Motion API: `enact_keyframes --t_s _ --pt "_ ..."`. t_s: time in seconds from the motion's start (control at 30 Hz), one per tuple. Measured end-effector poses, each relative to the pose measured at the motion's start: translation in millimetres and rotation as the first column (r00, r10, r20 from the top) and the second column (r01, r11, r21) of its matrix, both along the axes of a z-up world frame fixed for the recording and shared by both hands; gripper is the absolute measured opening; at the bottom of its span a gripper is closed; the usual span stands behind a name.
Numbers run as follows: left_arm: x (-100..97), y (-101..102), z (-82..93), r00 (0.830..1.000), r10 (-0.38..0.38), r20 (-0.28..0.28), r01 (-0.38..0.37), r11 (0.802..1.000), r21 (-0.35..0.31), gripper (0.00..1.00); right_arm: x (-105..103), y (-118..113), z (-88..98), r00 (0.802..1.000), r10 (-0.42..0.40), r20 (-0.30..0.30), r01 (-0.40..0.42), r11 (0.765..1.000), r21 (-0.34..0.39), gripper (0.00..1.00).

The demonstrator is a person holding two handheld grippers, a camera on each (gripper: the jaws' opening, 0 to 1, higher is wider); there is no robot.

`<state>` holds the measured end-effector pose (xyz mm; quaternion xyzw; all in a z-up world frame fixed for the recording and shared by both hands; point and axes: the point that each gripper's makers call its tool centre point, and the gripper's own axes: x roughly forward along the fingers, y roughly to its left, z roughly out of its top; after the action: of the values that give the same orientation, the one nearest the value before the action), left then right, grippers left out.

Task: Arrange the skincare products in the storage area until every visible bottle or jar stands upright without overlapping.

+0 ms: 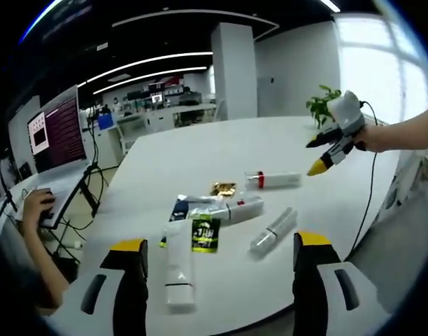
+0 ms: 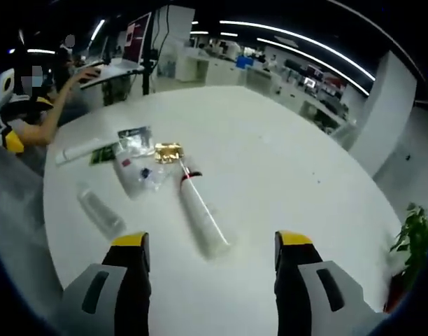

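Left gripper view, left to right: your left tongs (image 1: 219, 262) hang wide open and empty above the white table (image 1: 200, 150). A white tube (image 1: 179, 269), a green sachet (image 1: 205, 234), a gold packet (image 1: 223, 188), a clear bottle (image 1: 273, 230) and a red-collared tube (image 1: 273, 180) all lie flat. Right gripper view: your right tongs (image 2: 211, 260) gape equally wide, empty, just short of the red-collared tube (image 2: 201, 213).
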<state>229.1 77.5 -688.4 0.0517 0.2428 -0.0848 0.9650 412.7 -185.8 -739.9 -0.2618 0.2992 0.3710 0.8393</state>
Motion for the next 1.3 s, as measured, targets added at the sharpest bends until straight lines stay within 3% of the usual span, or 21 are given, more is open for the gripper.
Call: enact_keyframes --t_s 0.5,0.63,0.93,1.3 --pt "0.5 2.3 0.7 1.000 0.013 0.004 -0.013 1.000 -0.003 0.82 14.5 11.5 -20.9 0.996 0.068 -0.050 -0.071 0.996 -0.057 0.69" --pt "0.5 2.6 0.3 1.000 0.011 0.003 -0.011 1.000 0.002 0.81 16.9 17.7 -24.5 0.994 0.091 -0.067 -0.096 0.993 -0.067 0.61" --pt "0.4 1.4 -1.0 1.000 0.006 -0.002 -0.006 1.000 0.001 0.81 27.9 31.4 -37.1 0.988 0.126 -0.089 -0.135 0.986 -0.101 0.58" --pt "0.3 0.6 -2.4 1.000 0.003 -0.009 -0.003 1.000 -0.004 0.81 30.5 52.1 -48.5 0.968 0.217 -0.130 -0.235 0.961 -0.148 0.55"
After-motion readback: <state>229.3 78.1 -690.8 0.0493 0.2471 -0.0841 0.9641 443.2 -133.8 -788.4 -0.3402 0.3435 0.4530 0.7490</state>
